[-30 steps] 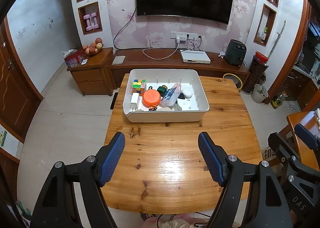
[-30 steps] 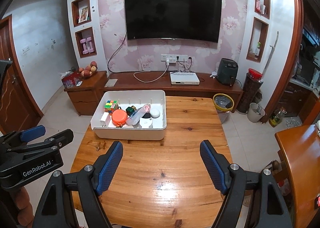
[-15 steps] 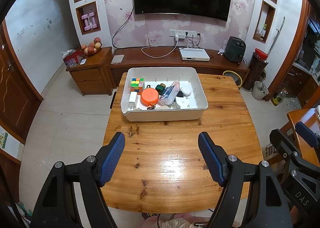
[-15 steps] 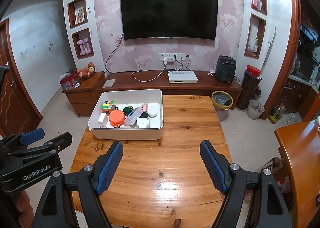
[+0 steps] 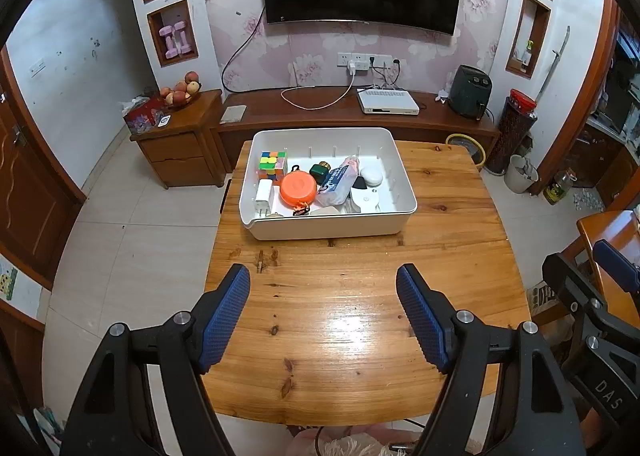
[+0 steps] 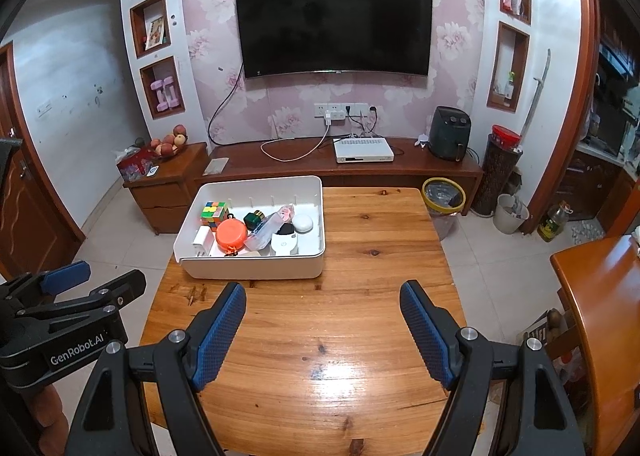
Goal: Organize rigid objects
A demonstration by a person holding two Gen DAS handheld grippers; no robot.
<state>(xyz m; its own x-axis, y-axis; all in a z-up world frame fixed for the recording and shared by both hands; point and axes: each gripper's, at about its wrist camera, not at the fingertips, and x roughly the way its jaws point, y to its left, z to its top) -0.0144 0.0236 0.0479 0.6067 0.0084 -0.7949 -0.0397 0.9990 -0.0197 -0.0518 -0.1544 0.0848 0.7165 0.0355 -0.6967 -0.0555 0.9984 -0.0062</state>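
A white bin [image 5: 328, 226] [image 6: 256, 268] sits at the far left of the wooden table [image 5: 360, 316] [image 6: 320, 336]. It holds a Rubik's cube [image 5: 273, 165] [image 6: 214, 212], an orange round case [image 5: 298, 187] [image 6: 231, 234], a dark green bottle [image 5: 319, 172], a plastic-wrapped pack [image 5: 338, 180], a white charger [image 5: 264, 194] and white devices [image 5: 372, 176]. My left gripper [image 5: 323, 312] is open and empty above the table's near half. My right gripper [image 6: 322, 332] is open and empty, beside it.
A TV cabinet [image 6: 340, 168] with a white set-top box [image 6: 363, 149] and a black air fryer [image 6: 450, 132] stands behind the table. A yellow-rimmed waste bin [image 6: 444, 196] is at the far right corner. A second wooden table [image 6: 600, 316] is on the right.
Both grippers have drawn back and risen a little, so the bin and table look smaller and farther. Both stay open and empty.
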